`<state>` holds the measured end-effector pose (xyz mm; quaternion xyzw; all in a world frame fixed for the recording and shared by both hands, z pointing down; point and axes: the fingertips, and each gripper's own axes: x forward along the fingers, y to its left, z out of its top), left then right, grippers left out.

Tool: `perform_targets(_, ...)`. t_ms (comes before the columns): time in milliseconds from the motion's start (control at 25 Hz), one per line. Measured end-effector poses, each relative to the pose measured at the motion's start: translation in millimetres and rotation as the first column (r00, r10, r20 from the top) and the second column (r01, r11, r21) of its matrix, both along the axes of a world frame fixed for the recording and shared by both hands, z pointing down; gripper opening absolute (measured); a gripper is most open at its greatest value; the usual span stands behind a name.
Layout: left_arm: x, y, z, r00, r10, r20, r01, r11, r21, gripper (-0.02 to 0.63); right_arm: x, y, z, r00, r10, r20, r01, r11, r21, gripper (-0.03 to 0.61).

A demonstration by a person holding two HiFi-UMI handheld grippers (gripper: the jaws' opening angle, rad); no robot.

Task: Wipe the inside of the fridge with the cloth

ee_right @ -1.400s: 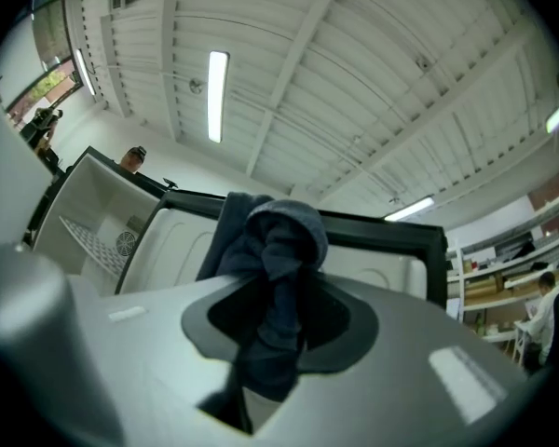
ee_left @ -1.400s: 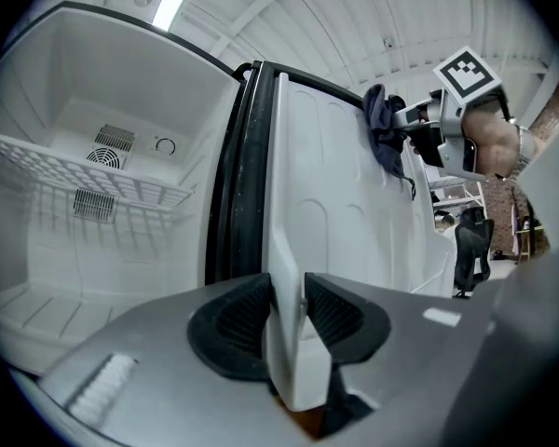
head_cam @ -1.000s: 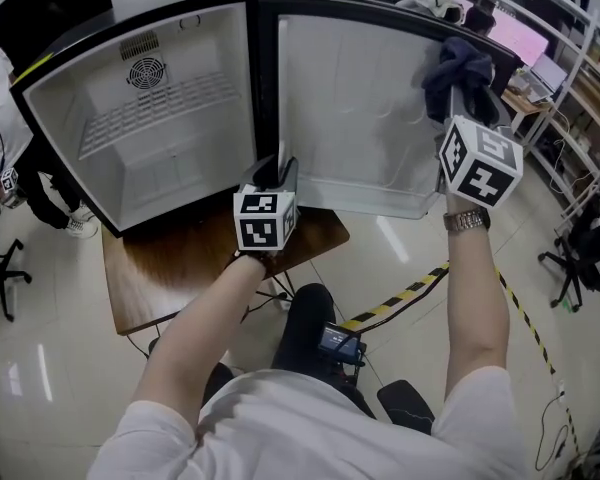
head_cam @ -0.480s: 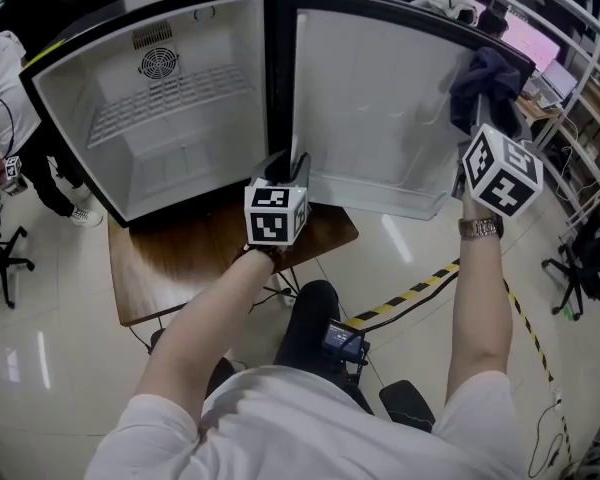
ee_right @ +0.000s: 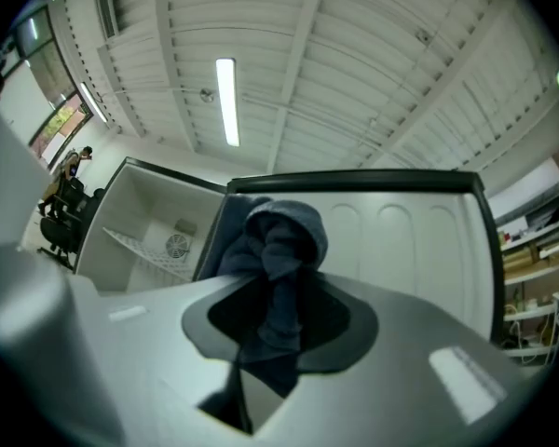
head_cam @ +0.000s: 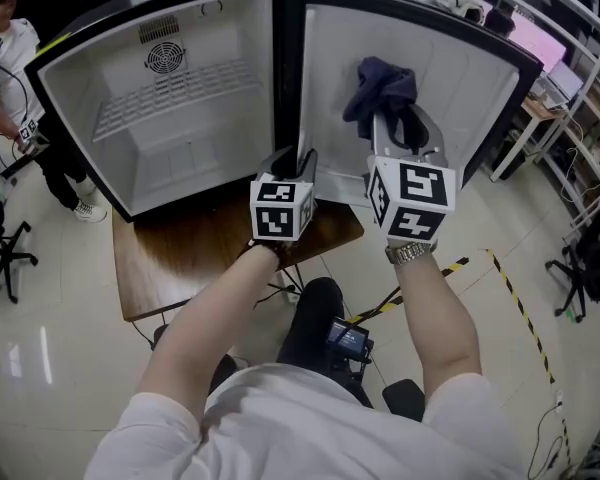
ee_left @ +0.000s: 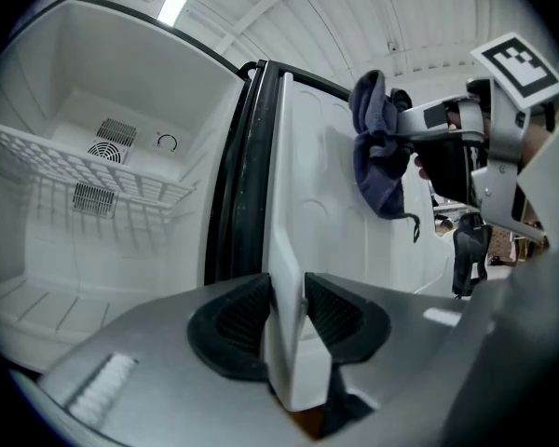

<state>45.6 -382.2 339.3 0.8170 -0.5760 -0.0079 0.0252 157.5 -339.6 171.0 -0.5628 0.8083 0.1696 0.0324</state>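
Observation:
A small fridge (head_cam: 170, 118) stands open on a wooden table, its white door (head_cam: 470, 88) swung out to the right. My left gripper (head_cam: 288, 160) is shut on the door's white lower edge (ee_left: 284, 277) near the hinge. A dark blue cloth (head_cam: 380, 93) hangs bunched against the middle of the door's inner liner, with my right gripper (head_cam: 395, 133) shut on it. In the right gripper view the cloth (ee_right: 279, 250) fills the gap between the jaws. The left gripper view shows the cloth (ee_left: 377, 147) and the right gripper (ee_left: 419, 119) up at the right.
A wire shelf (head_cam: 170, 93) and a fan grille (head_cam: 165, 58) sit inside the fridge. The wooden table (head_cam: 180, 258) sticks out in front. A person (head_cam: 10, 58) stands at the far left beside an office chair (head_cam: 0, 253). Yellow-black tape (head_cam: 460, 264) runs across the floor; shelving (head_cam: 570, 48) lines the right.
My right gripper has carried the cloth leftward, from the door's far upper corner to the middle of the liner. The left gripper has kept its hold on the door edge.

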Motion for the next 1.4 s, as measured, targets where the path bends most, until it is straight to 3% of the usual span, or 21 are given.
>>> perform_targets(360, -0.3, 0.9, -3.4, 1.0, 0.022, -0.011, -0.021, 1.0, 0.011, 0.126, -78.7, -15.1, 36.9, 0.992, -0.122, -0.038, 0.118, 0.989, -0.086, 0.103)
perform_targets(600, 2.4, 4.4, 0.6, 0.999, 0.041, -0.01, -0.041, 0.999, -0.009, 0.127, -91.5, -31.1, 48.7, 0.99, -0.128, -0.053, 0.121, 0.985, -0.119, 0.103)
perform_targets(1400, -4.1, 1.0, 2.0, 1.0, 0.014, -0.013, -0.014, 1.0, 0.011, 0.126, 26.1, -31.6, 55.1, 0.994, 0.1, -0.054, -0.103, 0.993, -0.065, 0.103)
